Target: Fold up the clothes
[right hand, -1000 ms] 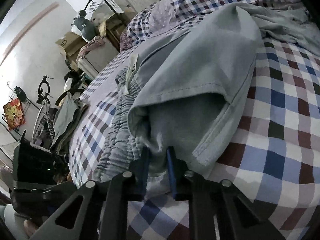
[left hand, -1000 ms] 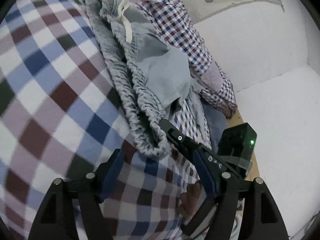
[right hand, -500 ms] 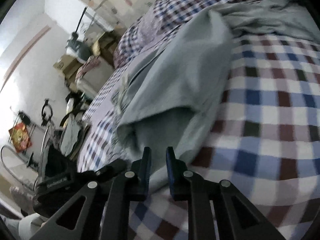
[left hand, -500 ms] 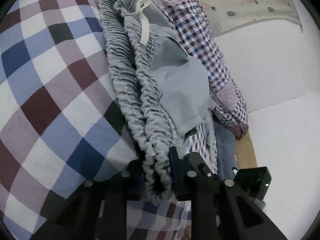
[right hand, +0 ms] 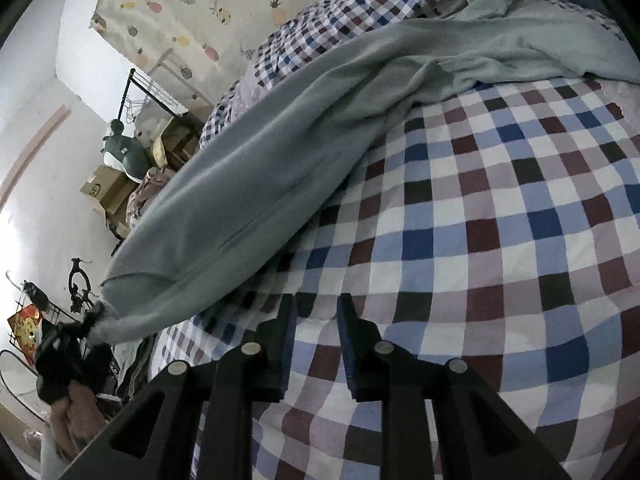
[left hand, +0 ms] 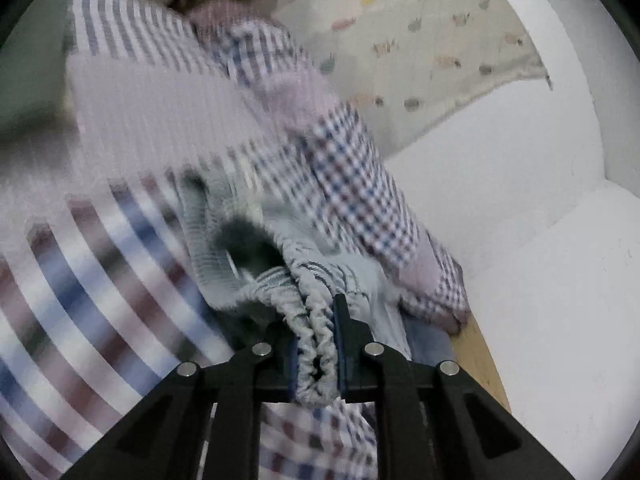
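Left gripper [left hand: 316, 344] jaws pinching grey trousers [right hand: 256, 200] waistband | right gripper [right hand: 316, 320] jaws spread, empty

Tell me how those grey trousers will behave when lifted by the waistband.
Probably floppy: the grey trousers hang in a long sag from the left gripper. Likely light, since one pinch carries them. The bunched waistband should resist slipping.

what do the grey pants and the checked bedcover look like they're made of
Grey pants: soft matte knit, probably cotton jersey or fleece; it drapes limply, and the waistband is gathered elastic. Checked bedcover: thin woven cloth, likely cotton, matte, lying flat.
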Action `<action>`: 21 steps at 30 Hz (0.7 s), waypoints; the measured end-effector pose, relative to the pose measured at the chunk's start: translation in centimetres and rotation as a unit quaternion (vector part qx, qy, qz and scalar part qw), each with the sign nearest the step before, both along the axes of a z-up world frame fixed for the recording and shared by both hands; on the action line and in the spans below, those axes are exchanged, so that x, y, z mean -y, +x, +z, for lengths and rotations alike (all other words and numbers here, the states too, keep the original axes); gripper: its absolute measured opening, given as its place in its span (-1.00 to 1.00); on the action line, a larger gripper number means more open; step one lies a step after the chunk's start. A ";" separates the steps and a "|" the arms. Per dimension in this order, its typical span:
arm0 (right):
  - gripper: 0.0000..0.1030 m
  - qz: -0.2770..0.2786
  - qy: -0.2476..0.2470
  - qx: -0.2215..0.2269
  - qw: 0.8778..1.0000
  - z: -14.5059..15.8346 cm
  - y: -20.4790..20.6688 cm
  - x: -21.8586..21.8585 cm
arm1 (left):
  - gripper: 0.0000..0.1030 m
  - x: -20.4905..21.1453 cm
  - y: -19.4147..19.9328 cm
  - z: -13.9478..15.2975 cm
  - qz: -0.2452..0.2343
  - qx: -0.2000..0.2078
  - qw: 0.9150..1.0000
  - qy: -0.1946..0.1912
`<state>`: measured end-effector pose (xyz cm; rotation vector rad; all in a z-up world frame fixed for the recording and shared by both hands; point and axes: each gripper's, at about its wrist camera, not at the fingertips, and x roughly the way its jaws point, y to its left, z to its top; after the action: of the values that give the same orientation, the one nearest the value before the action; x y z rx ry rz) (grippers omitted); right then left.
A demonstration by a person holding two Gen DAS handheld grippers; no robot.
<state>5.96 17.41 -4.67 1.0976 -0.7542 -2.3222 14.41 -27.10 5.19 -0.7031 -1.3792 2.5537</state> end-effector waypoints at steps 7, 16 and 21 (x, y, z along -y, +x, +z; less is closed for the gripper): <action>-0.56 -0.027 -0.008 -0.005 1.000 0.7 0.3 -2.3 | -0.75 8.0 -1.6 7.4 0.039 -0.030 0.996 -0.074; -0.02 -0.153 0.034 0.011 0.988 0.7 -0.8 -11.6 | -0.72 7.9 0.0 -1.9 0.087 0.043 0.994 -0.047; 0.05 -0.239 0.008 0.037 0.970 -0.3 -2.1 -20.5 | -0.71 7.6 0.9 -3.5 0.090 0.024 0.995 -0.044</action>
<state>3.87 37.91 -4.93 1.1089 -1.1364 -2.6916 15.35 -34.73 1.69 -0.6889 -1.4112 2.7698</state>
